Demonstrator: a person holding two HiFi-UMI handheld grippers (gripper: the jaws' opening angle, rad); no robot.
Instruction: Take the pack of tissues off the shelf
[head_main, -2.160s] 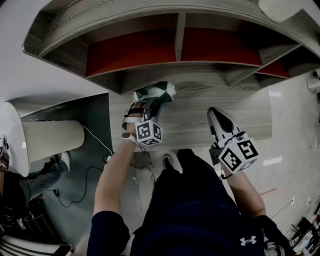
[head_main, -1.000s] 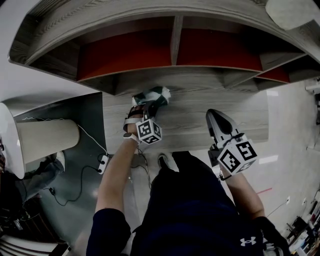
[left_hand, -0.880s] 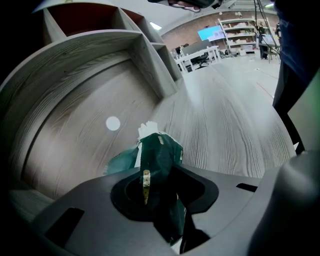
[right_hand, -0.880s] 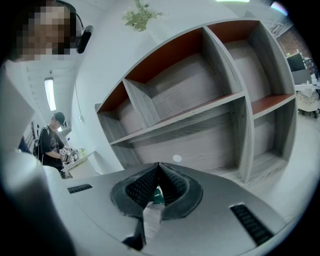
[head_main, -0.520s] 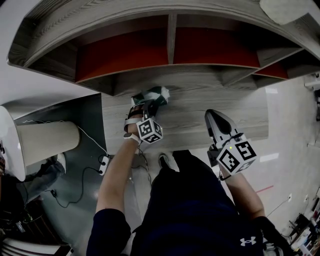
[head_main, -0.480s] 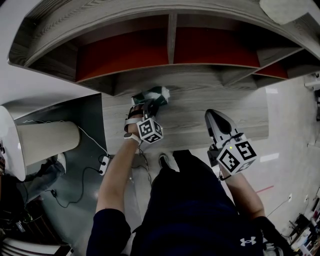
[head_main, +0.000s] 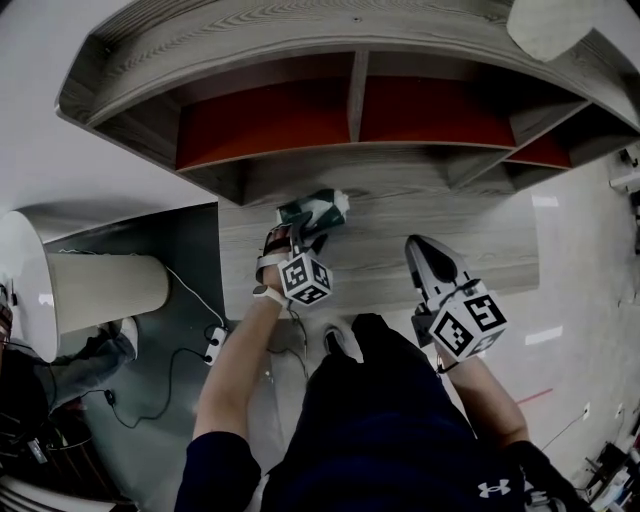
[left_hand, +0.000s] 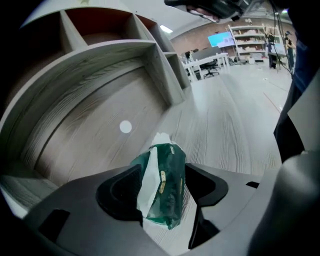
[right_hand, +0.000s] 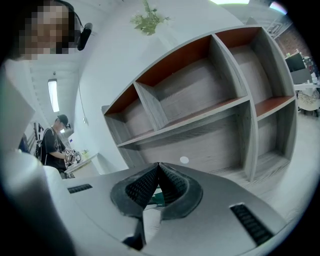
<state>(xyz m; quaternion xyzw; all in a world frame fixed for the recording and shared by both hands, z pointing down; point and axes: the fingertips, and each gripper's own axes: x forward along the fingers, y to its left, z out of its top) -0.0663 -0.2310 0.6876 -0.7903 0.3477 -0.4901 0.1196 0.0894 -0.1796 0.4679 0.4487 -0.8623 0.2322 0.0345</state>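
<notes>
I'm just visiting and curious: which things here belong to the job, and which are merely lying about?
Job: pack of tissues; shelf; left gripper, whose fingers have just been opening, pack between them.
Lying about: pale cylinder; power strip; plant.

I see the pack of tissues (left_hand: 167, 175) wrapped in glossy, crinkled green plastic film; the shelf (left_hand: 90, 115) is matt, grey-grained wood.

Readable text, as far as I can see: none. Item one: white brand logo (head_main: 497, 489) on the dark garment, a mark without lettering. Item two: black-and-white square code patterns on the left marker cube (head_main: 305, 279) and right marker cube (head_main: 468, 324), no characters. Item three: gold print on the green pack of tissues (left_hand: 162, 185), too small to read. Item four: distant cyan screen (left_hand: 223, 38), illegible.
</notes>
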